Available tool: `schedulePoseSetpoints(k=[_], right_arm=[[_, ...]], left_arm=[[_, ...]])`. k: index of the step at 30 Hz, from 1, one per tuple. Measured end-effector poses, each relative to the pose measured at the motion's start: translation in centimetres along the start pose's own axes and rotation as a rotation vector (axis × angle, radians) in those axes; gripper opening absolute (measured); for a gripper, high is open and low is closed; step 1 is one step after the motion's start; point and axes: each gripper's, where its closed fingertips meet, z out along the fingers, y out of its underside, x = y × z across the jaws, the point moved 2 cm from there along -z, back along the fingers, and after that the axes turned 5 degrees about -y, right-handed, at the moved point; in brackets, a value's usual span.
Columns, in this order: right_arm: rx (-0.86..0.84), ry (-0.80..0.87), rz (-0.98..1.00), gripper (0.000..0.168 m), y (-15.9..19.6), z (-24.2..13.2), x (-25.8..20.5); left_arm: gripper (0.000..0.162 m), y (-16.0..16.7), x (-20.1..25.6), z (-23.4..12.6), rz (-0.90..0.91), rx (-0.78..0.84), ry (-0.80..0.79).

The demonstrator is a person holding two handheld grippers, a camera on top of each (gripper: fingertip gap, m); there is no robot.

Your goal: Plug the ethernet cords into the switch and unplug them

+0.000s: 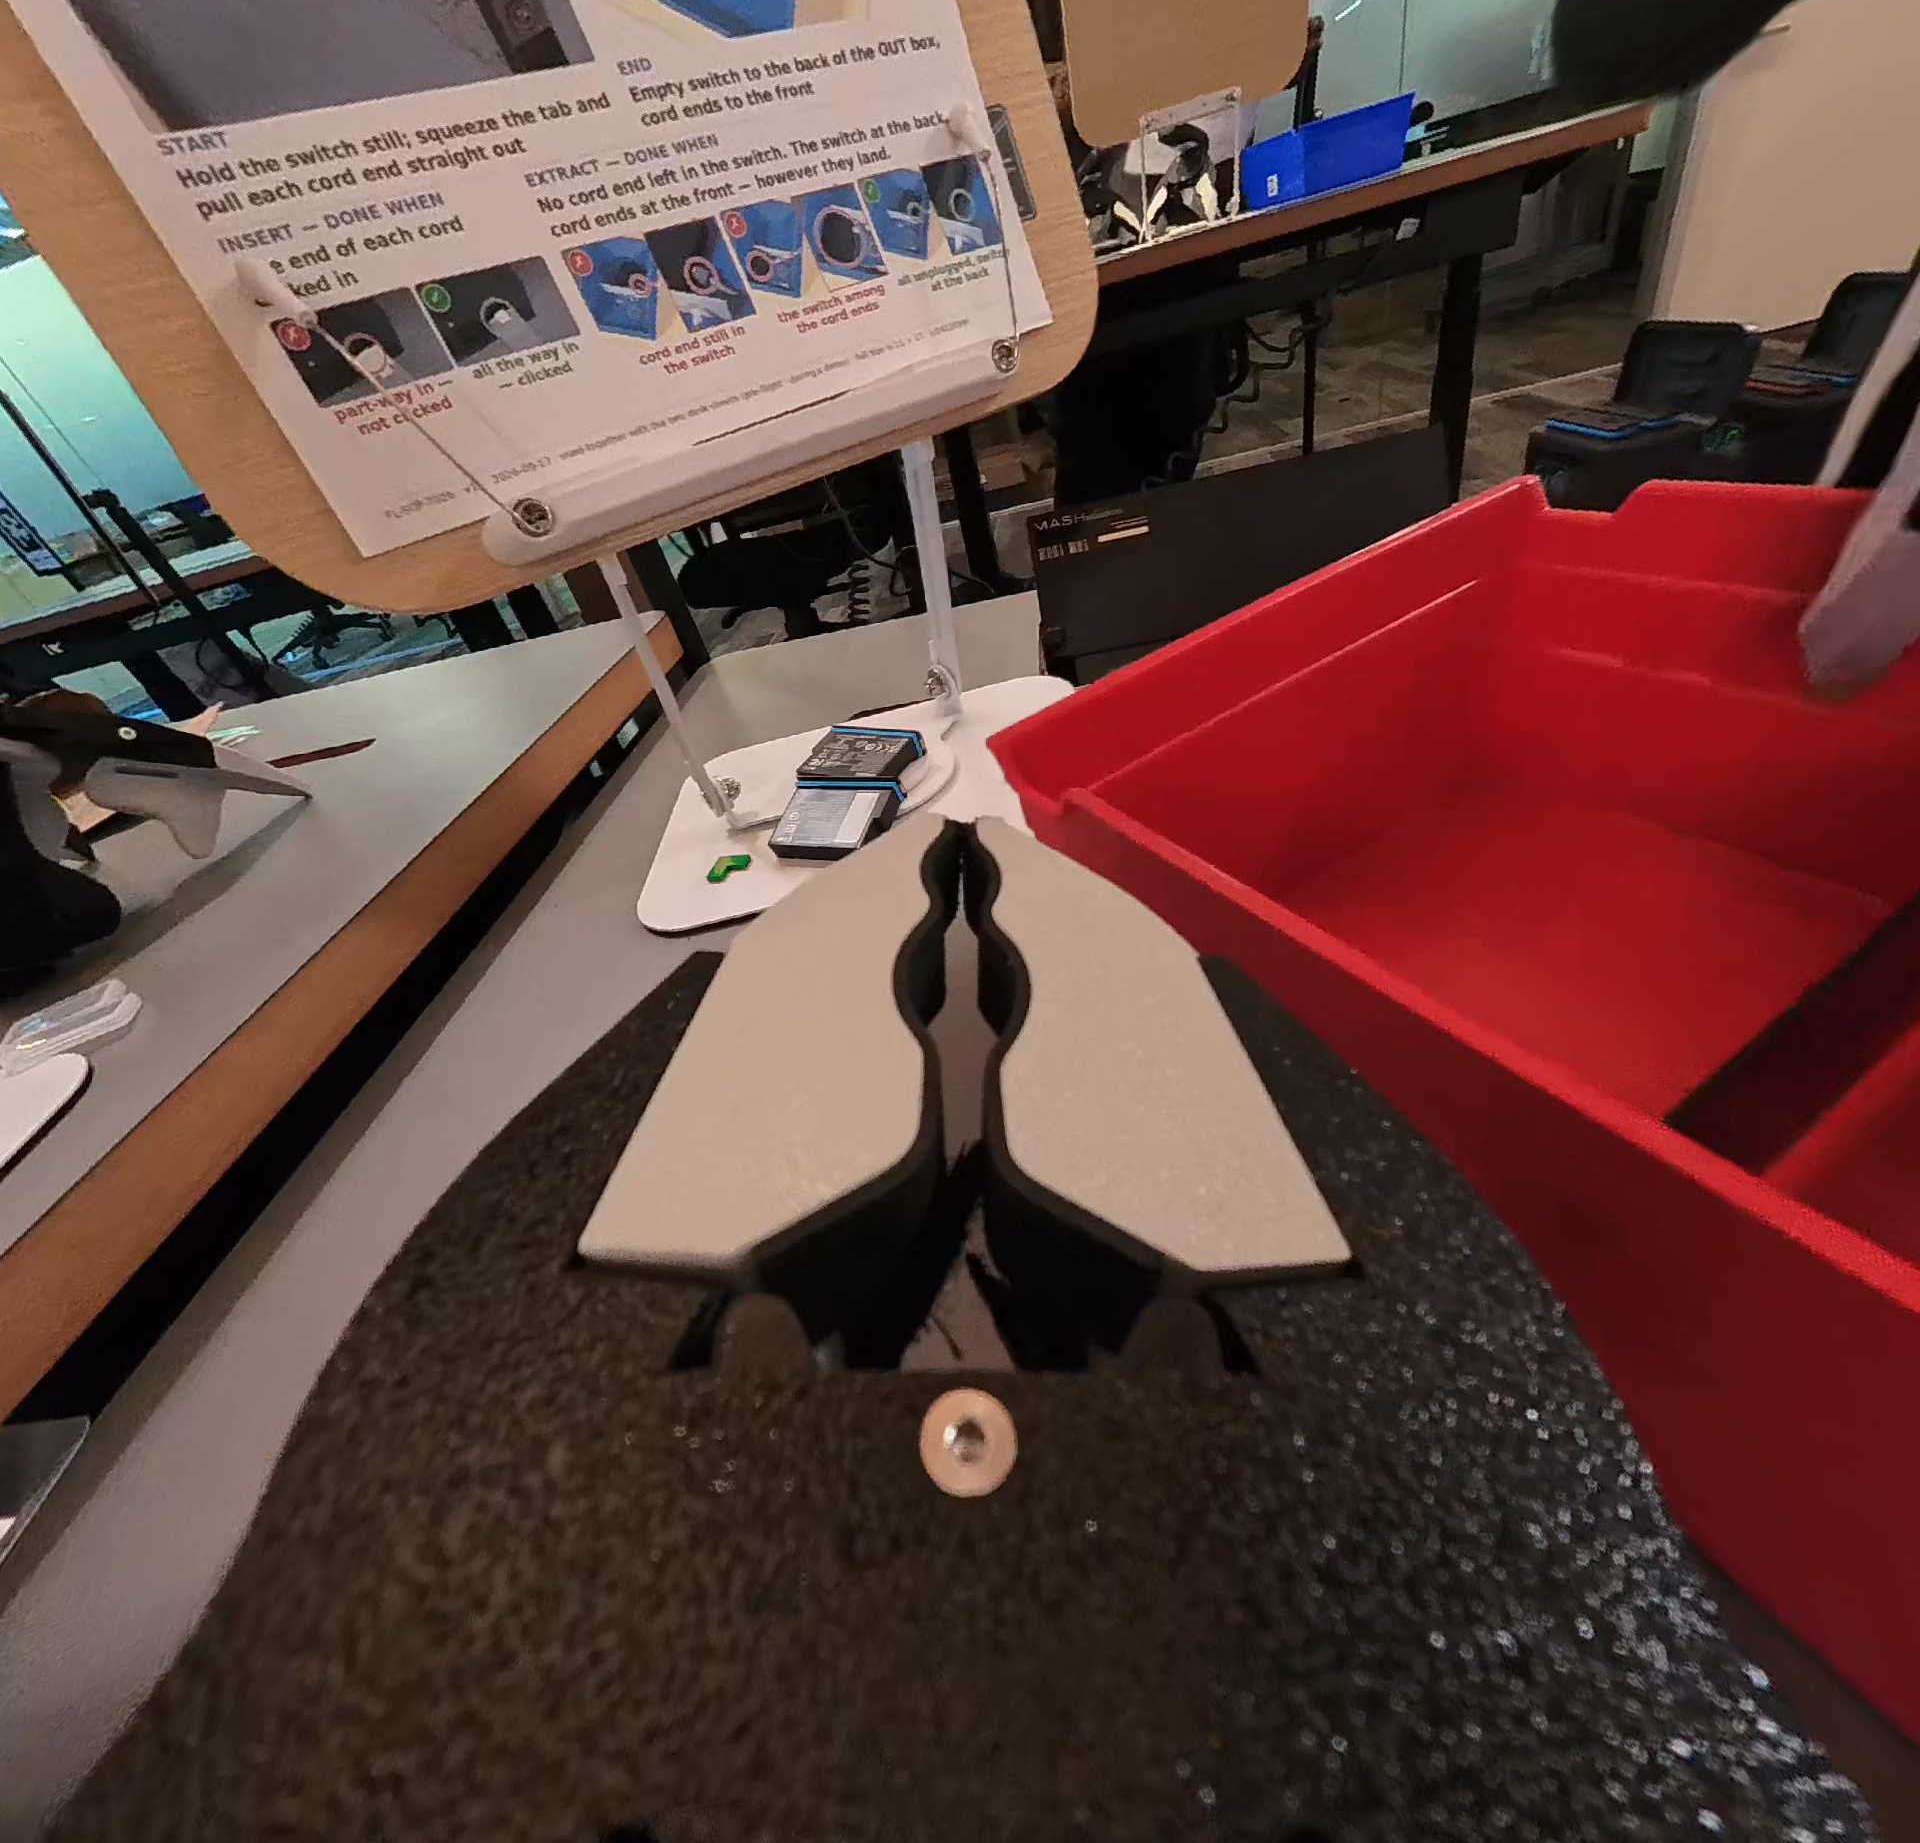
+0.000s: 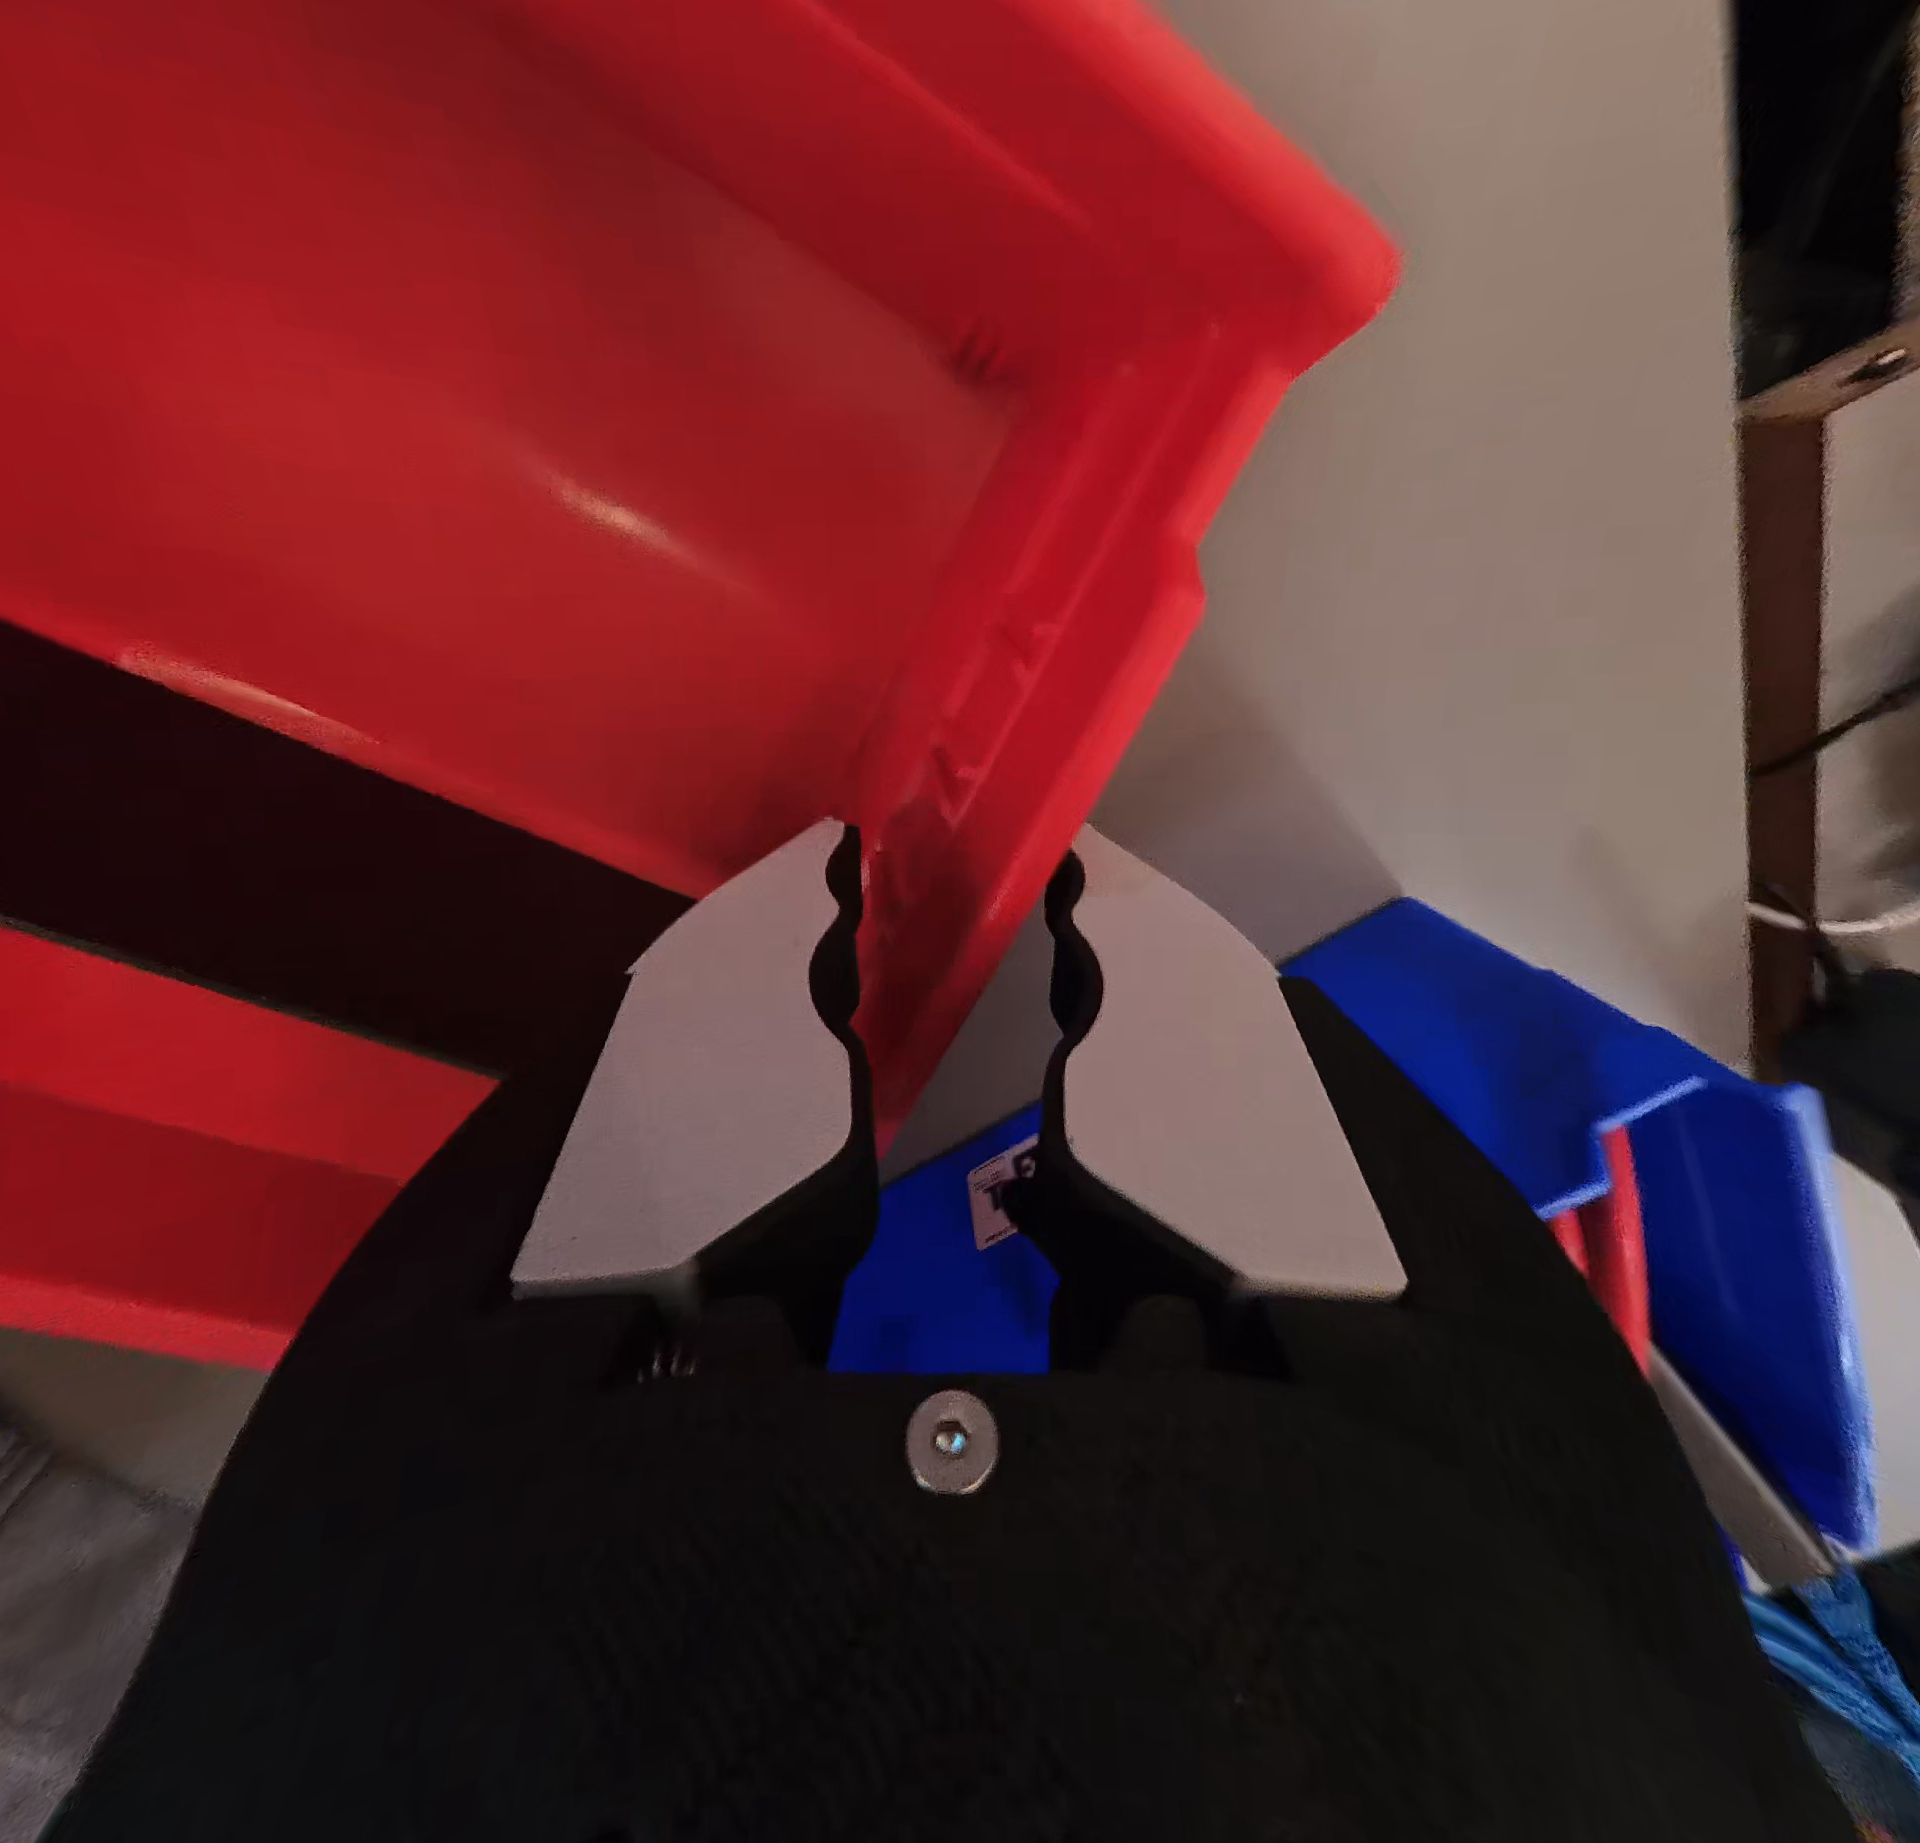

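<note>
A red plastic bin [image 1: 1299, 588] stands just right of my left gripper [image 1: 961, 843], which is shut and empty above the grey table [image 1: 312, 1222]. The bin looks empty, with a dark divider [image 1: 1818, 1045] across it. In the right wrist view my right gripper [image 2: 956, 858] is shut on the red bin's [image 2: 623, 443] side wall near a corner, one finger inside and one outside. That gripper also shows in the left wrist view, its finger [image 1: 1870, 588] on the bin's far wall. I cannot tell whether the bin rests on the table.
A wooden board with an instruction sheet [image 1: 582, 235] stands on a white base [image 1: 707, 900] ahead. Two black battery packs [image 1: 842, 796] lie on the base. A blue bin [image 2: 1558, 1066] with blue cables [image 2: 1860, 1668] sits below the right gripper. Another table lies to the left. About 25 cm separates my left fingertips from my right.
</note>
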Motion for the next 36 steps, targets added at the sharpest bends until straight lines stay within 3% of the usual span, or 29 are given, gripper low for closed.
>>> schedulePoseSetpoints(k=[3,6,13,21,25,30,33,36], right_arm=[[-0.076,-0.002,-0.020,0.026,0.5,1.3,-0.4],[0.030,-0.128,0.006,0.006,-0.8,0.5,-1.5],[0.045,-0.211,-0.061,0.006,-1.7,-1.8,-3.5],[0.133,-0.229,-0.012,0.007,-2.6,-8.2,-1.3],[0.212,-0.244,0.065,0.006,-1.4,-12.9,1.0],[0.293,-0.209,0.125,0.006,2.7,-20.8,4.3],[0.336,-0.164,0.214,0.006,8.1,-25.8,7.6],[0.402,-0.088,0.349,0.005,15.6,-30.1,11.3]], left_arm=[[0.000,0.1,-0.1,0.0,-0.006,-0.004,0.001],[0.000,0.0,0.0,0.0,0.003,0.000,-0.001],[0.000,-0.2,-1.4,-0.3,-0.023,0.013,-0.052],[0.000,-1.9,-5.6,-2.3,-0.220,0.164,-0.180],[0.000,-2.0,-5.6,-2.4,-0.283,0.175,-0.147],[0.000,-2.0,-4.0,-1.9,-0.173,0.150,-0.126],[0.000,-2.0,-3.0,-1.6,-0.136,0.139,-0.103],[0.000,-1.7,-2.1,-1.3,-0.124,0.121,-0.069]])
